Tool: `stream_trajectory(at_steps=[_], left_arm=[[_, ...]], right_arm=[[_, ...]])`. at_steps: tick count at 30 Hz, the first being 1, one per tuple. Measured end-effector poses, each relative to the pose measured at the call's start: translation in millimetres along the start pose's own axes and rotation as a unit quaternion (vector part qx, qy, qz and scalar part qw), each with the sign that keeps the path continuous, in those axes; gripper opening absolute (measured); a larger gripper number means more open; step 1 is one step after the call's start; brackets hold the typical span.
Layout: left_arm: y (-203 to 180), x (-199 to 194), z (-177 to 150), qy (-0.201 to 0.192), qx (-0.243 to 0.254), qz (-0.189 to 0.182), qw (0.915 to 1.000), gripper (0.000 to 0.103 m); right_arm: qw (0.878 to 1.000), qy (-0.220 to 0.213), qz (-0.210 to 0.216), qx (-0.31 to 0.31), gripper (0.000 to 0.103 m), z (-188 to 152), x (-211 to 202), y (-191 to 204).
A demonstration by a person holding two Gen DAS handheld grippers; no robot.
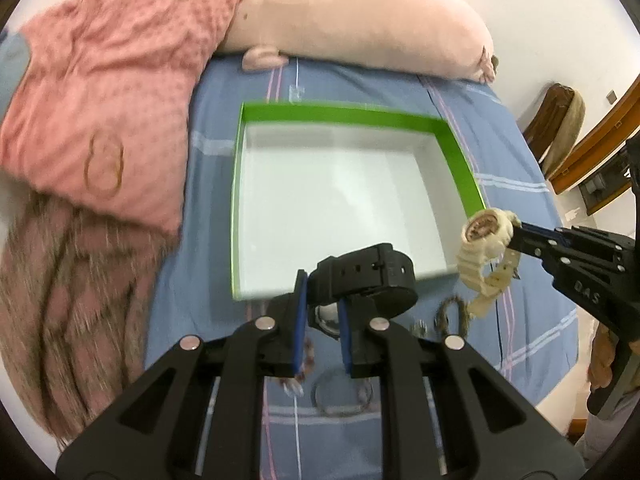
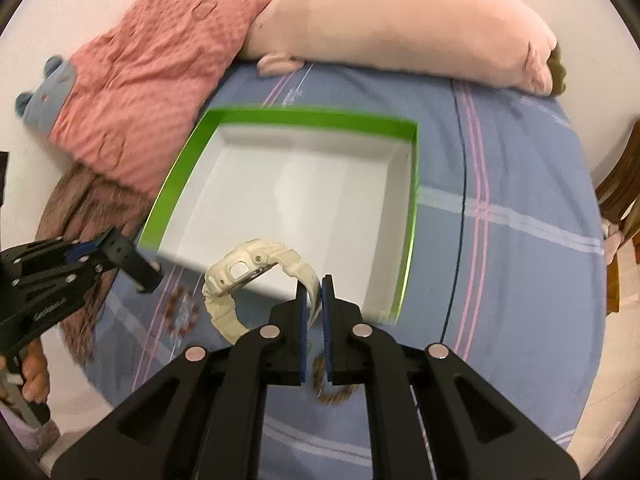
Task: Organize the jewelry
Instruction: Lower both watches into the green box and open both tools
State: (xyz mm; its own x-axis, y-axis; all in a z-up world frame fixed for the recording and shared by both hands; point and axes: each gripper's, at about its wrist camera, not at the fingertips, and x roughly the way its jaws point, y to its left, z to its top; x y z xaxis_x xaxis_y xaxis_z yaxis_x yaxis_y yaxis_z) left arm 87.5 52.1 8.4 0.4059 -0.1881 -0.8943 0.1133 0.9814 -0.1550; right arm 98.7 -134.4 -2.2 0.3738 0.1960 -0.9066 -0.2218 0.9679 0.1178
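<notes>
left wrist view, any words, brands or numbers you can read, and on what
"DAS" on the black body of the right claw, which holds the cream watch.
Marking on the left claw body, seen from the right wrist: too blurred to read.
Dials of the cream watch and black watch: nothing legible.
Green-rimmed box: no text.

Small bracelets (image 1: 332, 396) on the bed blurred, partly hidden behind the left hand-held gripper (image 1: 323, 300); kind and number impossible to tell.
</notes>
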Motion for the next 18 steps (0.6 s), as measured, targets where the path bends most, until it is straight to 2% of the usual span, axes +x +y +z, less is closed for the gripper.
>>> stream_trajectory(at_steps=[3,7,13,18], left_arm=[[1,16,22,0.005,0.000,0.006,1.0000,0.014],[5,52,39,0.028,0.003,0.012,0.9995,0.014],[7,102,40,0.084,-0.009,0.010,0.9964,0.014],[6,119,37,0.102,-0.009,0.014,0.9946,0.014]], right_arm=[[1.000,0.000,-0.002,0.013,0.006,21,16,-13],[0.999,0.027,-0.009,0.030,0.006,41,56,-23],[0.996,0.076,-0.008,0.042,0.006,39,106,-27],[0.994,0.095,0.000,0.050,0.007,37,126,-31]])
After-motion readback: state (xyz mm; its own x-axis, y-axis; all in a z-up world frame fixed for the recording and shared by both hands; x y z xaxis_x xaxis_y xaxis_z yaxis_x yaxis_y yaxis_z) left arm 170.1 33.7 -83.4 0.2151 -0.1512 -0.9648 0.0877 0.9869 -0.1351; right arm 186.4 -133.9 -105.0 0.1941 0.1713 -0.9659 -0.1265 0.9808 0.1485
